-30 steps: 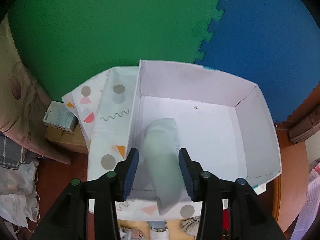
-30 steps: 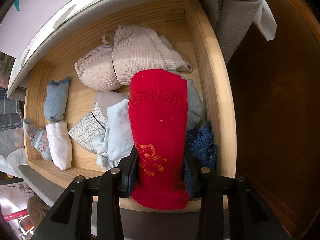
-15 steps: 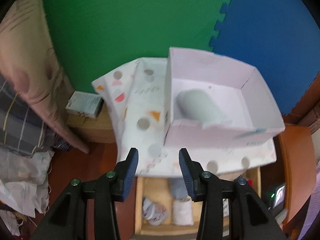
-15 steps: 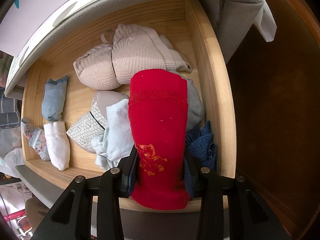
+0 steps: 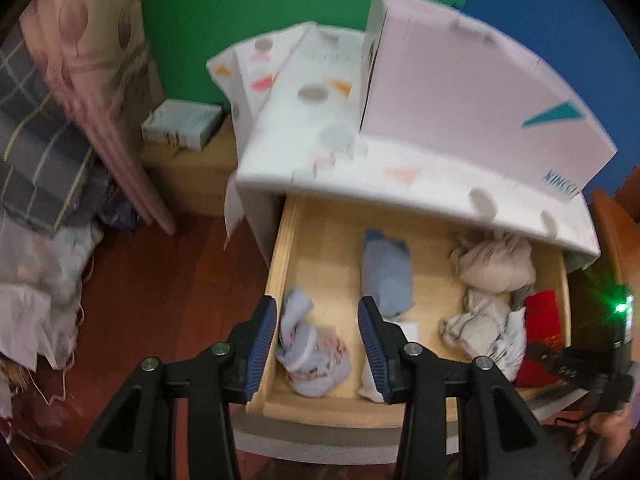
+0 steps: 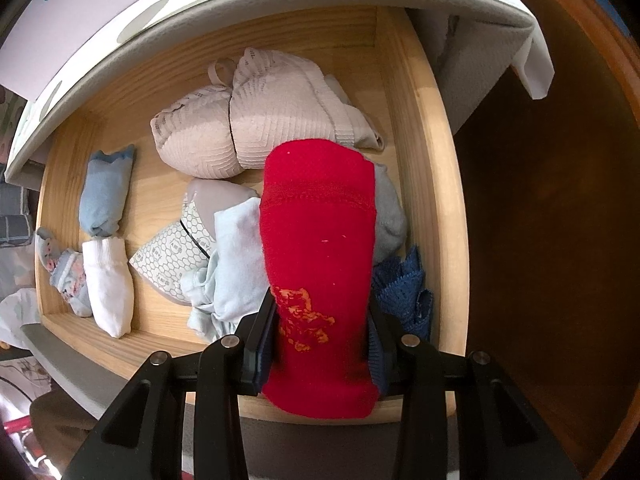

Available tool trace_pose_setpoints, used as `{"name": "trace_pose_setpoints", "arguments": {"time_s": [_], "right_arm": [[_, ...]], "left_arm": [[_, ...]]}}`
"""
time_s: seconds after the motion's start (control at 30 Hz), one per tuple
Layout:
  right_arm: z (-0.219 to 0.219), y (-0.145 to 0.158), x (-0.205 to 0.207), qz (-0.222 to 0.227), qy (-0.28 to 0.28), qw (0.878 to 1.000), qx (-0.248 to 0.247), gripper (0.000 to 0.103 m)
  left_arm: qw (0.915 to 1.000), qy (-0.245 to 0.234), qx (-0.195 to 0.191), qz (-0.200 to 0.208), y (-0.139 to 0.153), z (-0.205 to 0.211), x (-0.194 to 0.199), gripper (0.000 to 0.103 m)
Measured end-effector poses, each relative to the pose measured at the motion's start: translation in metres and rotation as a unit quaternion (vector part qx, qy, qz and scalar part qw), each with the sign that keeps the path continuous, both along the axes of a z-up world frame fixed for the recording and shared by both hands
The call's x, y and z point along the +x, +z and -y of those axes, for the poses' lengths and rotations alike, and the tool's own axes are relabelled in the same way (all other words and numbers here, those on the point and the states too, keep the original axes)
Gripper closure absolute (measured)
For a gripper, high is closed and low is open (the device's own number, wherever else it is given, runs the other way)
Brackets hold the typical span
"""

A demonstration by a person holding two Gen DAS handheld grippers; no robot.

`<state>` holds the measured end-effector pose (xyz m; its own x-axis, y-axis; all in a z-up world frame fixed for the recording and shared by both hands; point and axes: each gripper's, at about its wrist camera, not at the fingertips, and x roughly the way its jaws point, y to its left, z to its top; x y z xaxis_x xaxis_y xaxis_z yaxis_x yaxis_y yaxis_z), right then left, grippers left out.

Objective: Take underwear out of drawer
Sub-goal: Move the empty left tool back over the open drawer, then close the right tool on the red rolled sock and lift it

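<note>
Right wrist: right claw (image 6: 320,320) clamped on red sock (image 6: 320,232) over drawer (image 6: 424,168). Left claw (image 5: 318,336) empty, jaws apart — above patterned bundle (image 5: 312,344).

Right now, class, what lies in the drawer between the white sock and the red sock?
The honeycomb-print piece and the pale blue cloth, in the right wrist view.

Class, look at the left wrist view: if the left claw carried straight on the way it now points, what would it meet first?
Most likely the small floral bundle lying in the wooden drawer, since it sits between the open fingers of the left claw. Depth is unclear, so how far above it the claw hangs cannot be told.
</note>
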<state>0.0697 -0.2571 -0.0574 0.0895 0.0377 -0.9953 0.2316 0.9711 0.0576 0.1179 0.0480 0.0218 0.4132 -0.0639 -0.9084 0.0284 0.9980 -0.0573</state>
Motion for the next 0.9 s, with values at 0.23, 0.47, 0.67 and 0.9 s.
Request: {"name": "trace_pose_setpoints", "arguments": {"time_s": [0.23,0.47,0.67,0.9], "right_arm": [[0.001,0.010,-0.002,0.021,-0.003,1.000,0.001,0.068],[-0.001,0.029,0.000,0.031,0.015,0.999,-0.010,0.068],[-0.002,0.061,0.004,0.043,0.029,0.998,-0.021,0.068],[-0.009,0.120,0.016,0.079,0.048,0.996,-0.021,0.068]], "left_arm": [[0.9999,0.010,0.005,-0.004,-0.036,0.000,-0.015,0.060],[0.9998,0.011,-0.008,0.015,-0.039,-0.003,-0.022,0.060],[0.9996,0.005,-0.020,0.021,-0.038,-0.003,-0.022,0.060],[0.9992,0.010,-0.021,0.032,-0.034,-0.003,-0.023,0.060]]}}
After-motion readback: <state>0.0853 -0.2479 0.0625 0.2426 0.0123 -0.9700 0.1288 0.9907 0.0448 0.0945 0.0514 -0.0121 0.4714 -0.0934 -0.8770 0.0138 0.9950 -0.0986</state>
